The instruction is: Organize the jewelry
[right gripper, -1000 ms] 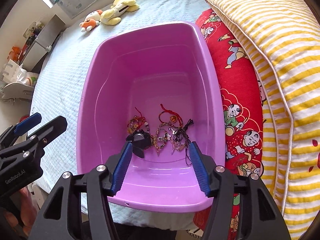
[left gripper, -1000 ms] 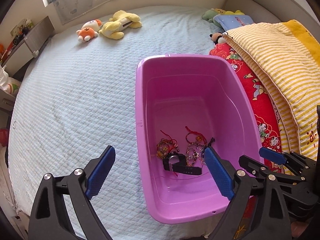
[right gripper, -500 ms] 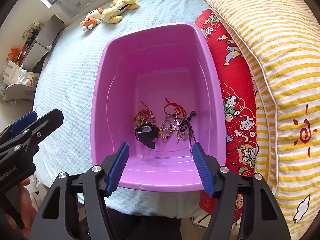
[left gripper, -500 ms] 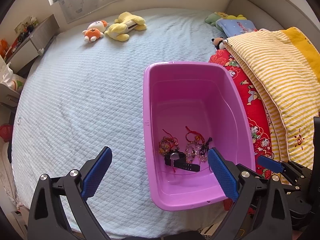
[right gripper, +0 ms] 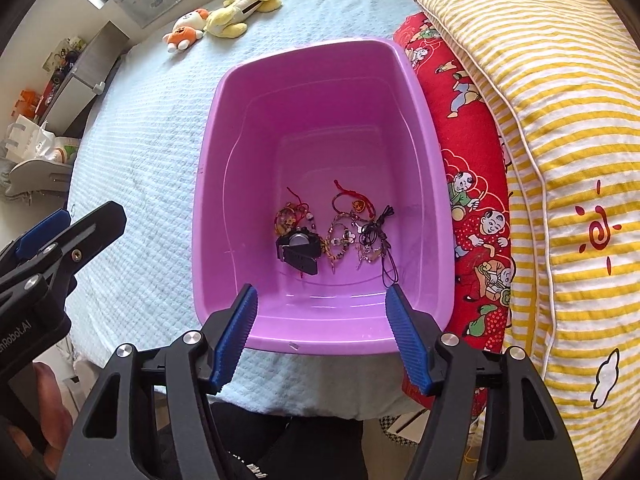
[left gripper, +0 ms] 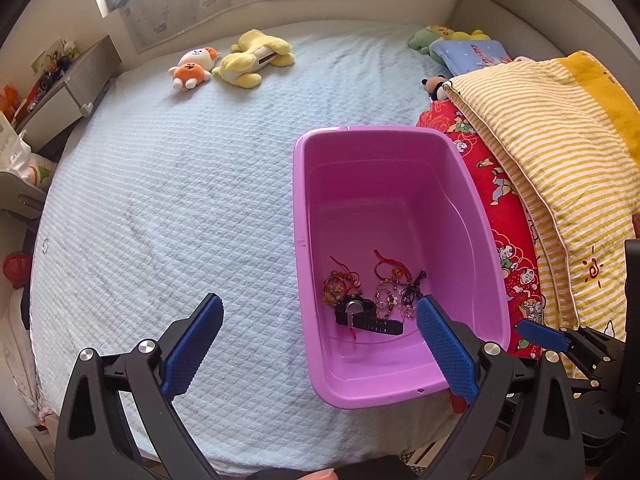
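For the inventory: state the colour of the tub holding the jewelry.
Pink-purple tub; right wrist view shows it best.

- Glossy purple-pink plastic tub — one plain colour all over.
- Black wristwatch with a silvery round back, lying in the tub.
- Red cord bracelet with a small gold-and-red charm.
- Thin black cord necklace.
- Pale blue quilted bedspread, with a fine diamond weave.
- Yellow-and-white striped quilt with a red sun and a white cloud outlined on it.
- Red quilt printed with cartoon children.
- Yellow plush toy and an orange-and-white plush toy.
- Black grippers — both with blue ribbed pads.
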A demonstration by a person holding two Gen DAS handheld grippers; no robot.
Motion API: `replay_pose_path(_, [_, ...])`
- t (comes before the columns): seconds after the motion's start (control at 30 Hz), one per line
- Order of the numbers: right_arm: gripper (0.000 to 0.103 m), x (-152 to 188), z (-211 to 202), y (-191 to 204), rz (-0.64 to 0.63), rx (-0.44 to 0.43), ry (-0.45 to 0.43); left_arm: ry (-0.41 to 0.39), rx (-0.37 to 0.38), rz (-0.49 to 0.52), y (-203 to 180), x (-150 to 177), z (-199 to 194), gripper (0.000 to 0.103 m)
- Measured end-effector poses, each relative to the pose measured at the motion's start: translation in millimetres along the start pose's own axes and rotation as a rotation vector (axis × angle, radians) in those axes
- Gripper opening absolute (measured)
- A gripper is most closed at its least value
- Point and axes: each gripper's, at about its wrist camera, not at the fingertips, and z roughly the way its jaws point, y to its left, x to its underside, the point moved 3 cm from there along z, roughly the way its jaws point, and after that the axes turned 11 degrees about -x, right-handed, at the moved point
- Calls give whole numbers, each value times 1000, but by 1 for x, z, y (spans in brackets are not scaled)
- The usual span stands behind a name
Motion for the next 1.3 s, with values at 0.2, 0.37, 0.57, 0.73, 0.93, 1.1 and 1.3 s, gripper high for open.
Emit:
replay_pose_path(0.2, [64,2,-2,5,-3,4,2,3,3,-2,2,2,-3,95])
replay_pose_path(0.37, [64,3,-2,6,-2,6,2,-4,5,3,3,4,-6,95])
replay_pose_path(0.57, [64,3,-2,7,-2,7,5,1,3,-4,5,5,-6,95])
replay_pose_path(0.73, [64,3,-1,7,-1,7,8,12,8,-2,7,6,-4,95])
replay_pose_path(0.93, [64,1,0,7,-4,8,11,12,8,1,7,5,-3,95])
replay_pose_path(1.1, [64,-1,3,6,-2,6,18,16,12,0,7,5,-2,95])
replay_pose_path(1.3, [64,-2,4,7,-9,5,19,16,11,-1,7,4,-2,95])
